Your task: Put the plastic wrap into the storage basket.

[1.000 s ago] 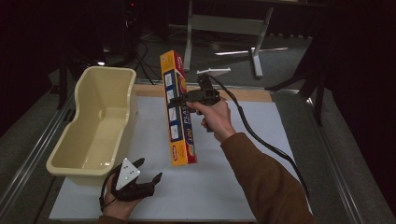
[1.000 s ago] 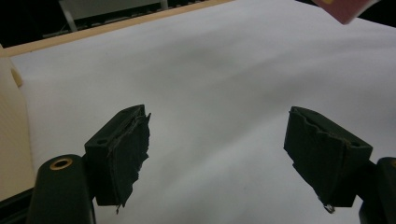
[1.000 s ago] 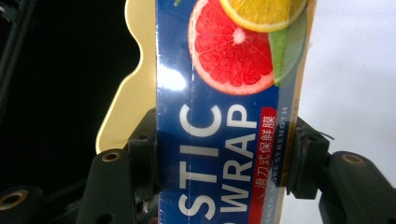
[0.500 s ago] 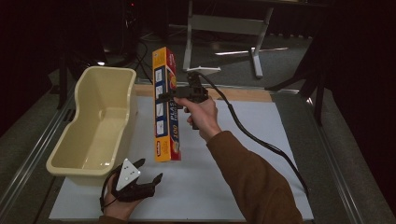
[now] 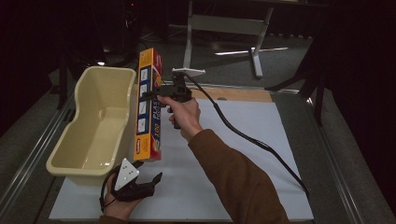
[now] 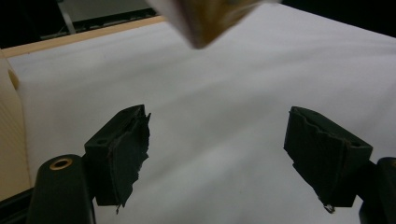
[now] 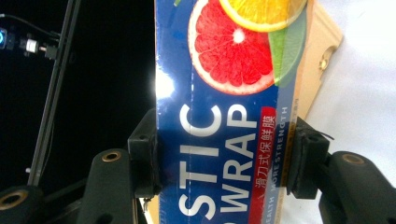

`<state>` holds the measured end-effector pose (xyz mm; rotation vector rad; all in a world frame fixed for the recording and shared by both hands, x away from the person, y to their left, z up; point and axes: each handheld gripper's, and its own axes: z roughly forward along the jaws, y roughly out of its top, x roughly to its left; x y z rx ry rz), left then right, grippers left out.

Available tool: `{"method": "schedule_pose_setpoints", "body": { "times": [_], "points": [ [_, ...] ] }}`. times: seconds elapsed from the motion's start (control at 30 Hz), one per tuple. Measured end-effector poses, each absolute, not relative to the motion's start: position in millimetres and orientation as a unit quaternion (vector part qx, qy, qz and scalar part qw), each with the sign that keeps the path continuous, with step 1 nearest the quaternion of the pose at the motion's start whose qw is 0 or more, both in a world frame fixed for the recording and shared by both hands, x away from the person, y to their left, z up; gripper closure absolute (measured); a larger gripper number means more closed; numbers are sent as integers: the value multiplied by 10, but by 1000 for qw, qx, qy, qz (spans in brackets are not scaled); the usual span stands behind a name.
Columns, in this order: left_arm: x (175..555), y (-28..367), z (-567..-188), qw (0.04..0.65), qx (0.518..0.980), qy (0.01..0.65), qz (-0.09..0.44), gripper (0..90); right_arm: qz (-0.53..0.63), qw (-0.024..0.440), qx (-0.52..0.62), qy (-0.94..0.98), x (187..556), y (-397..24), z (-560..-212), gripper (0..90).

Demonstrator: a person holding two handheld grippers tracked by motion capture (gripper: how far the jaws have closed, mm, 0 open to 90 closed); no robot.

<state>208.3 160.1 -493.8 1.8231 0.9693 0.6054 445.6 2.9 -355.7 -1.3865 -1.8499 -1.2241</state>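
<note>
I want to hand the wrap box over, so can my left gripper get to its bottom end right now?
Probably yes: the left gripper is open, and the plastic wrap box hangs just above and ahead of it, with nothing between.

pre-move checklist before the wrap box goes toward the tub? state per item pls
1. Grip: right tongs clamp the plastic wrap box on both sides, jaws flush against it. Ok.
2. Box clear of the table: lifted, hanging roughly upright above the white mat. Ok.
3. Tub ready: inside looks bare. Ok.
4. Left tongs out of the way: open, holding nothing, low at the mat's near edge. Ok.
5. Cable slack: trails across the mat. Snag risk cannot tell.
6. Box lower end past the tub rim: cannot tell.
</note>
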Motion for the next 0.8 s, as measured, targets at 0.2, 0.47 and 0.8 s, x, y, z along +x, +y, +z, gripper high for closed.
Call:
{"method": "schedule_pose_setpoints", "body": {
  "times": [0.2, 0.47, 0.8],
  "points": [
    [2092, 1596, -4940, 476, 745, 397, 248, 219, -467, 260, -526, -662, 4518, 40, -3560, 415],
    [2093, 1589, -4940, 477, 746, 395, 247, 219, -470, 277, -534, -646, 4504, 117, -3595, 416],
    [2081, 1590, -4932, 482, 744, 393, 245, 219, -469, 268, -519, -662, 4447, 494, -3532, 416]
  ]
}}
